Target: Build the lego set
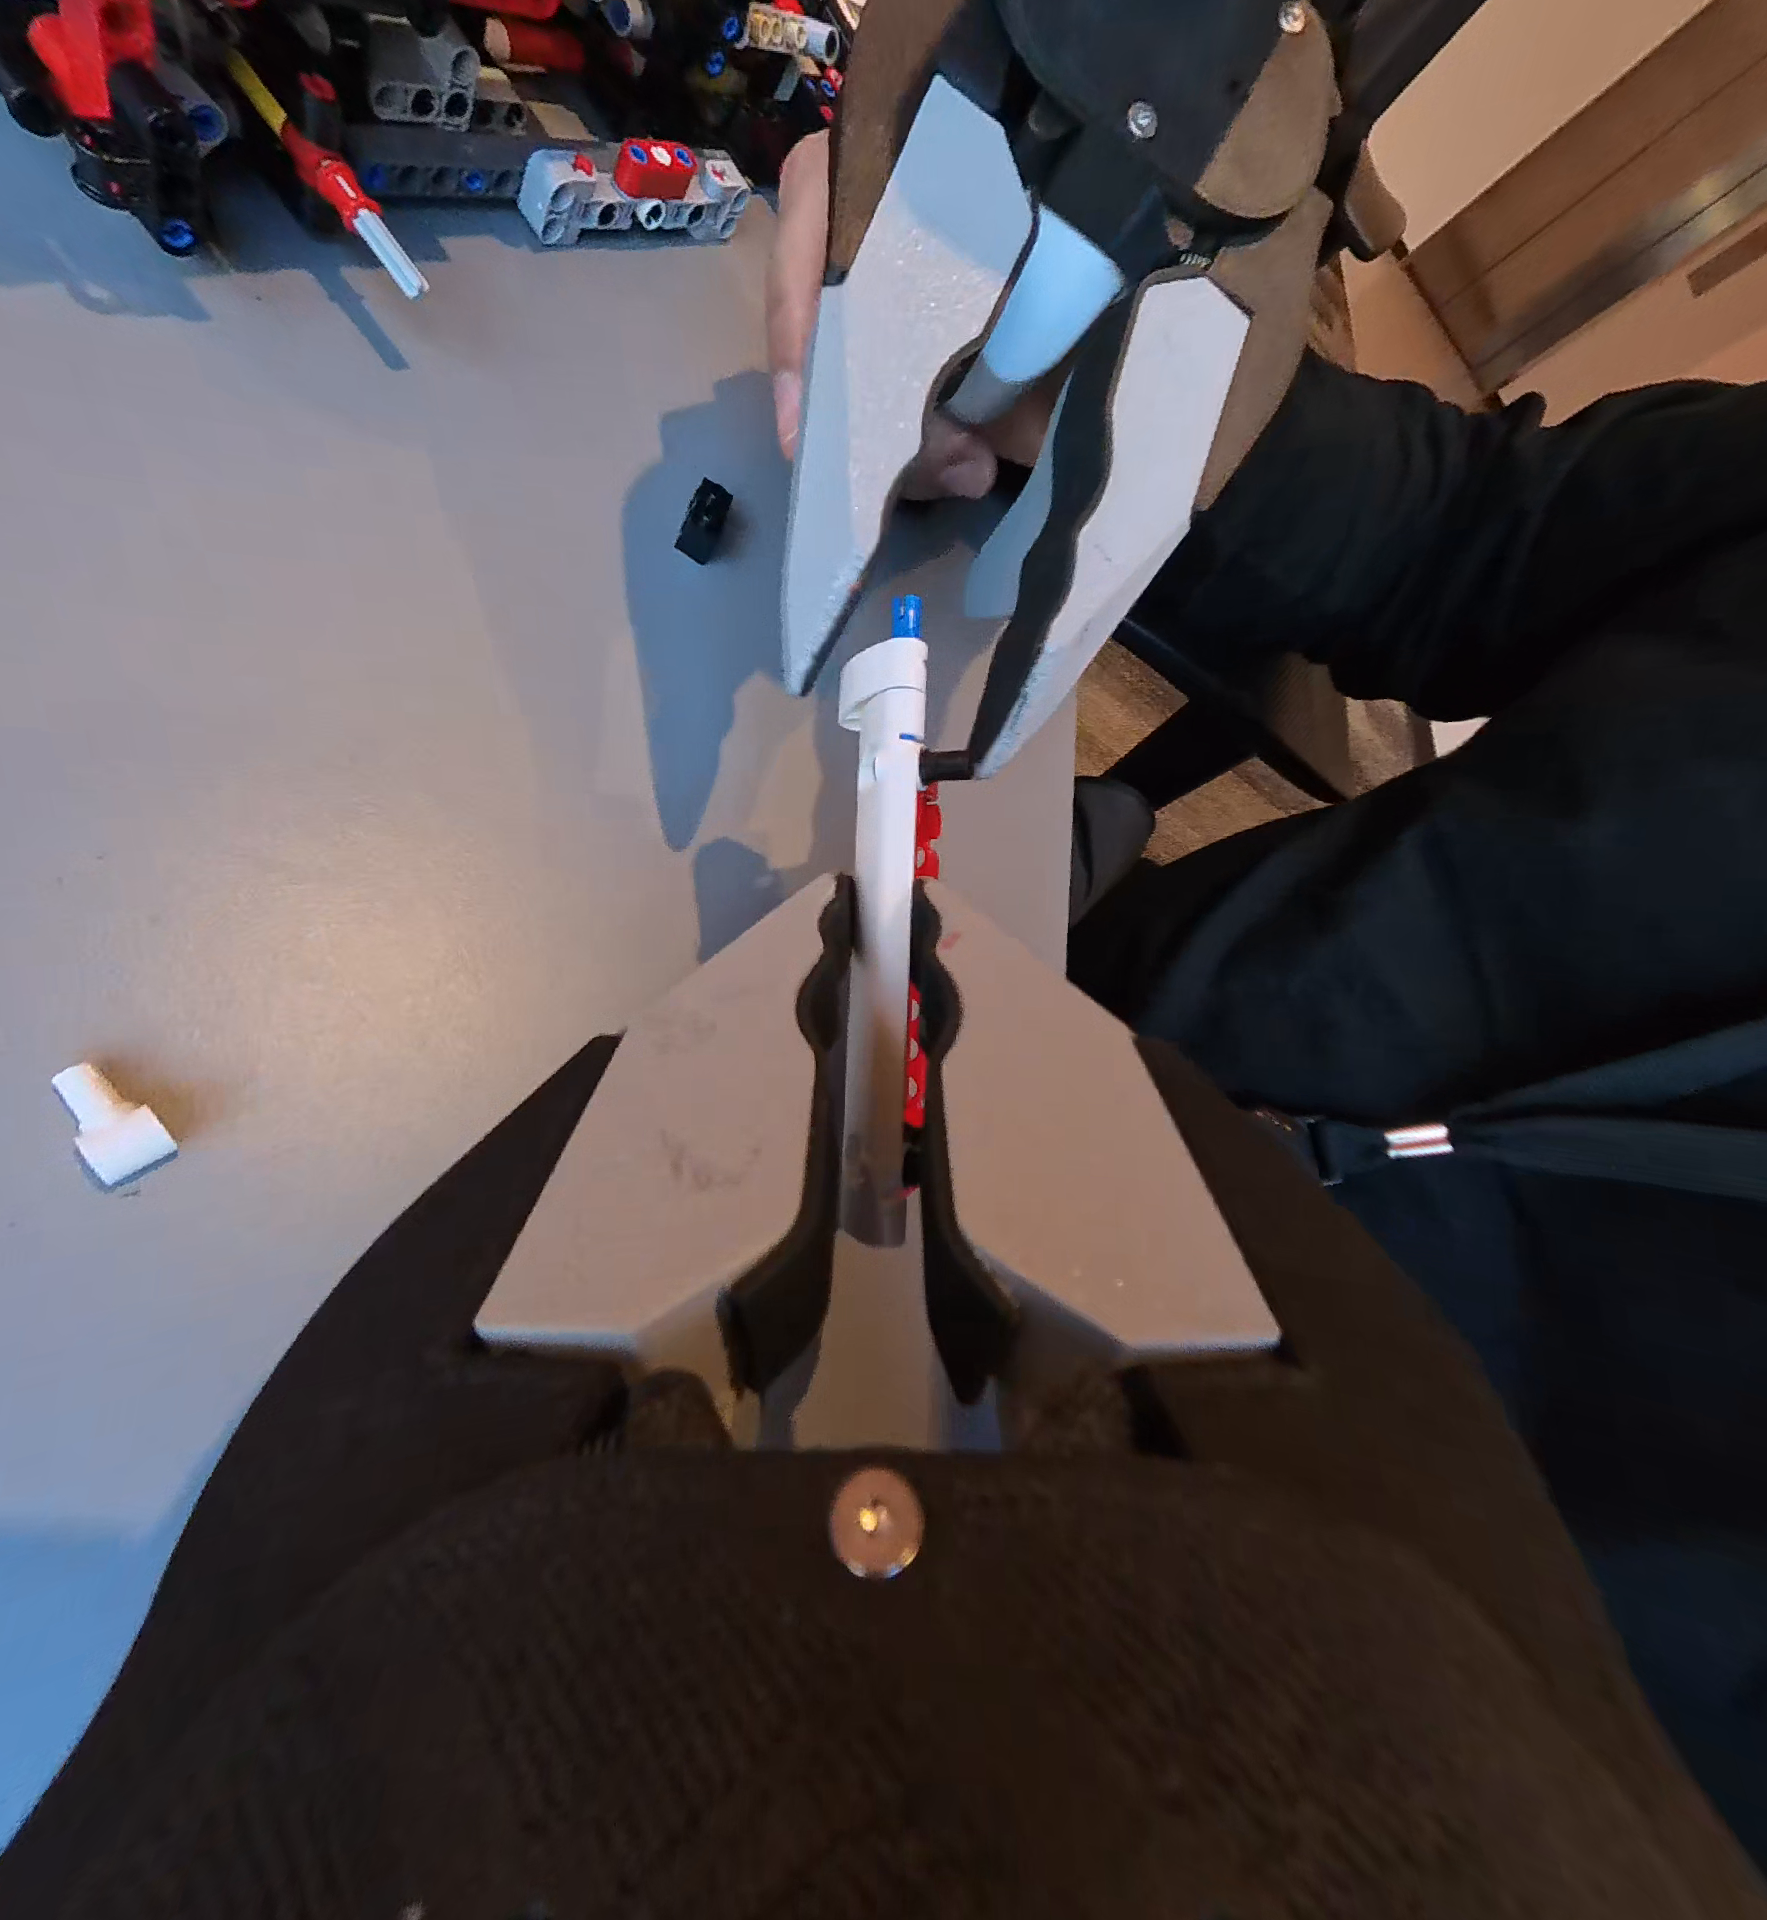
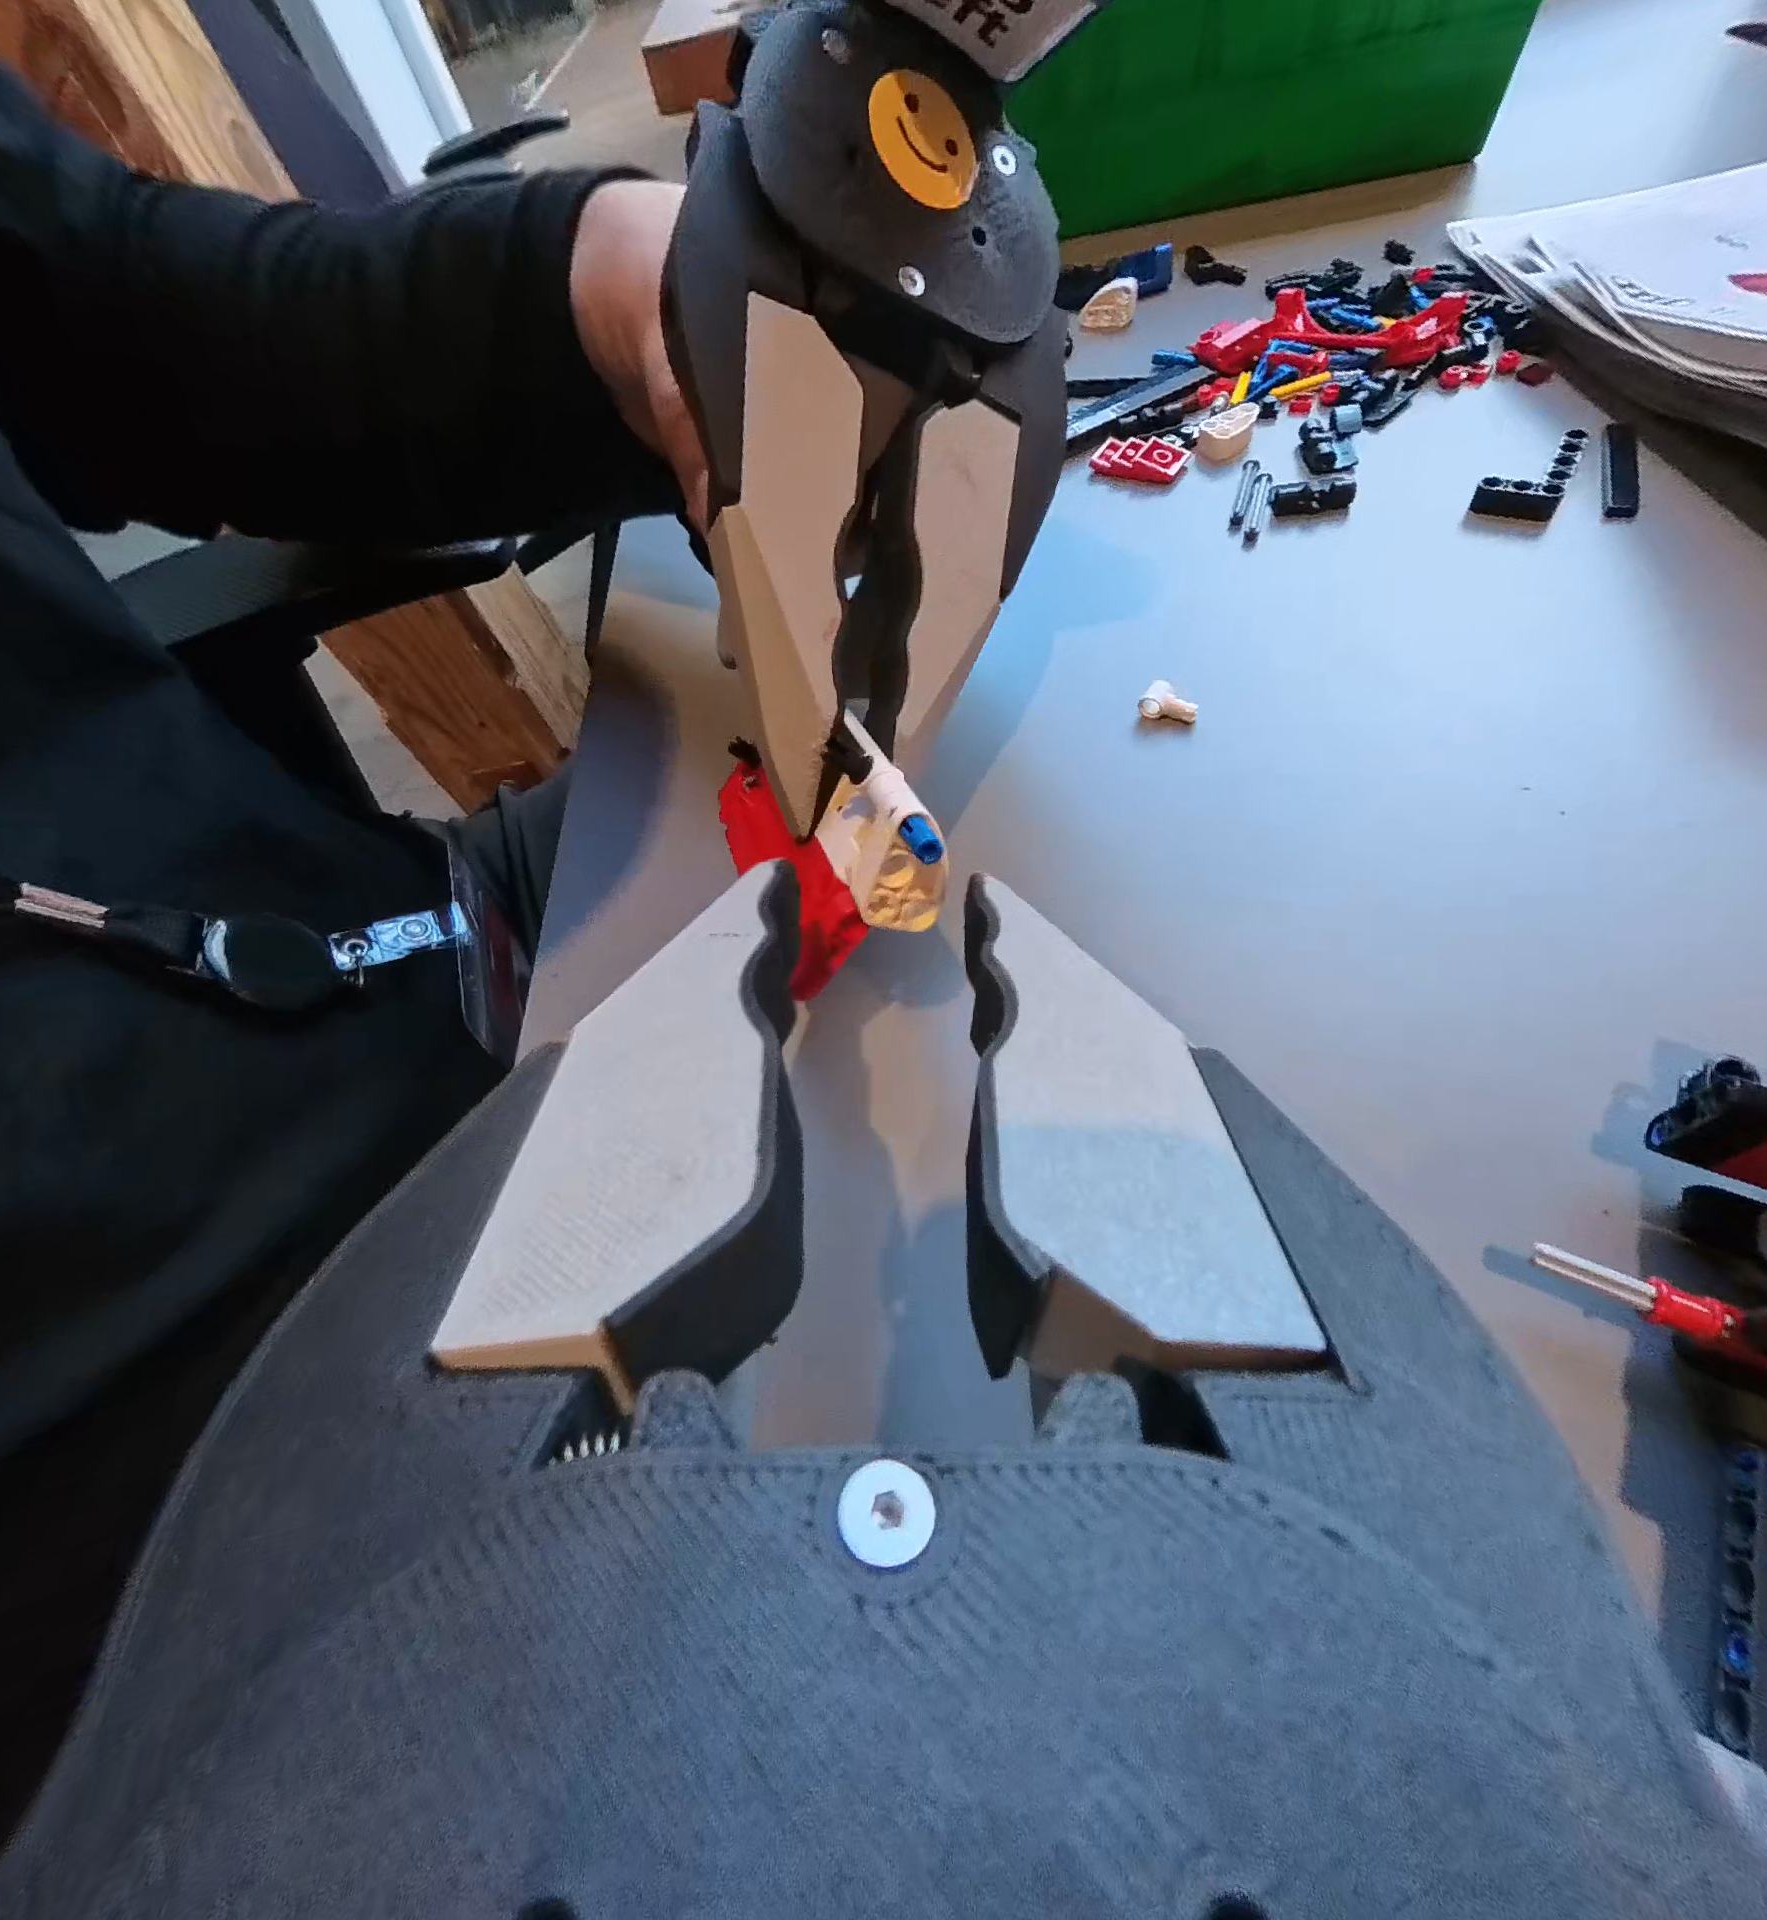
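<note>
Left tongs (image 1: 884,935) are pinching a small build: 1 white beam (image 1: 884,831) with 1 red beam (image 1: 926,831) against its side, held above the desk (image 1: 339,727) near its edge. Our right tongs (image 2: 874,914) stand spread, pinching nothing, just short of the build's free end.

From the left wrist view the white beam's long axis runs straight out along our left fingers, toward the right tongs (image 1: 894,717) facing it. At its far end sits 1 white connector (image 1: 884,675) with 1 blue pin (image 1: 905,615) poking out, lying in the gap between the spread right fingers. 1 black pin (image 1: 943,767) juts sideways from the beam and touches, or nearly touches, 1 right fingertip; we cannot tell which. From the right wrist view the build (image 2: 889,862) lies dead ahead, its blue pin (image 2: 920,834) aimed toward us and slightly right. So the right tongs are the nearer free ones, and we judge the coming move to be a short push forward and a squeeze on that end.

Loose on the desk close by we count 1 white elbow piece (image 1: 115,1127) to the left and 1 black piece (image 1: 704,520) beyond the beam. A parts pile (image 2: 1326,364), too many to count, lies well apart, with a stack of paper booklets (image 2: 1689,281) beside it.
</note>
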